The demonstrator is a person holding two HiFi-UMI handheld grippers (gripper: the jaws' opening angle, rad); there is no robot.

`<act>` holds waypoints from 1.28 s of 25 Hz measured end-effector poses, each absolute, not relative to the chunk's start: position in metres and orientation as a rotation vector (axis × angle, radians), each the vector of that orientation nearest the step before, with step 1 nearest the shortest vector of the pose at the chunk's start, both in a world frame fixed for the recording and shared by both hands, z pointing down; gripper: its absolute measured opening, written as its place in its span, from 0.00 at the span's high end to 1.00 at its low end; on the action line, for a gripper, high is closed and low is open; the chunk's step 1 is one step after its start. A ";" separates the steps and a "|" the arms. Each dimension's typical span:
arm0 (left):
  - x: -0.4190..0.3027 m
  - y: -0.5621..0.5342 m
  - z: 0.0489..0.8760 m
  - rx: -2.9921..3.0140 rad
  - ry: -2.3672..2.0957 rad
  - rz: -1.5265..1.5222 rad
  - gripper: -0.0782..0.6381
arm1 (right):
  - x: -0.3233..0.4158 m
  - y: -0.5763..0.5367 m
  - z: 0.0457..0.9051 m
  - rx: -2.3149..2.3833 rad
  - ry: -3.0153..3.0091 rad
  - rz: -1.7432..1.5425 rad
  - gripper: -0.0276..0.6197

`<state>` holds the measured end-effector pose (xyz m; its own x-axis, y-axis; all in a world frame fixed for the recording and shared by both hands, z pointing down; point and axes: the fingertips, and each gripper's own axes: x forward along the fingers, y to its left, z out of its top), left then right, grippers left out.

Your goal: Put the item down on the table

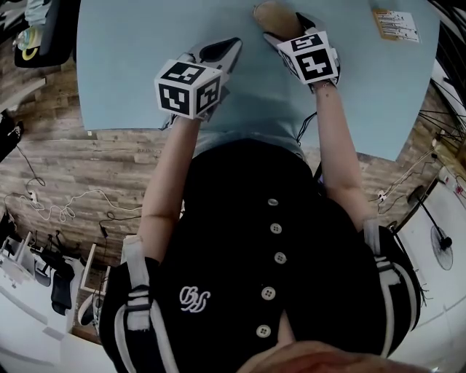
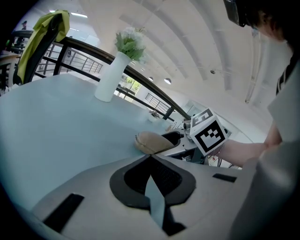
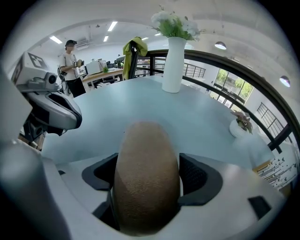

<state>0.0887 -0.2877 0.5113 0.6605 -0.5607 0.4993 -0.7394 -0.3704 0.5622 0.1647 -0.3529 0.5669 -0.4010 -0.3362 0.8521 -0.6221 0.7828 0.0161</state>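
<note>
A tan, rough-skinned oval item (image 1: pixel 275 16) is held just over the far part of the light blue table (image 1: pixel 131 58), with my right gripper (image 1: pixel 281 28) shut on it. In the right gripper view the item (image 3: pixel 146 173) fills the space between both dark pads (image 3: pixel 201 180). Whether it touches the tabletop I cannot tell. My left gripper (image 1: pixel 224 51) hovers to the left of it, shut, with nothing between its jaws. In the left gripper view its tips (image 2: pixel 151 159) meet, and beyond them are the item (image 2: pixel 152 142) and the right gripper's marker cube (image 2: pixel 208 132).
A white vase with flowers (image 3: pixel 173 63) stands far across the table, and a small white dish with a plant (image 3: pixel 241 125) sits to the right. A printed card (image 1: pixel 397 24) lies at the table's far right corner. A chair draped in yellow (image 3: pixel 132 51) and a person (image 3: pixel 70 65) are beyond.
</note>
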 end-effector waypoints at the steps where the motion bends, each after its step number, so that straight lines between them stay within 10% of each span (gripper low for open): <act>1: 0.089 -0.288 0.511 2.080 -1.005 0.288 0.88 | 0.164 -0.352 0.566 0.718 -2.028 0.377 0.33; 18: 0.106 -0.280 0.463 2.288 -0.910 0.306 0.88 | 0.146 -0.337 0.484 0.865 -2.259 0.406 0.36; 32: 0.124 -0.285 0.405 2.485 -0.890 0.337 0.88 | 0.159 -0.317 0.400 1.107 -2.541 0.498 0.66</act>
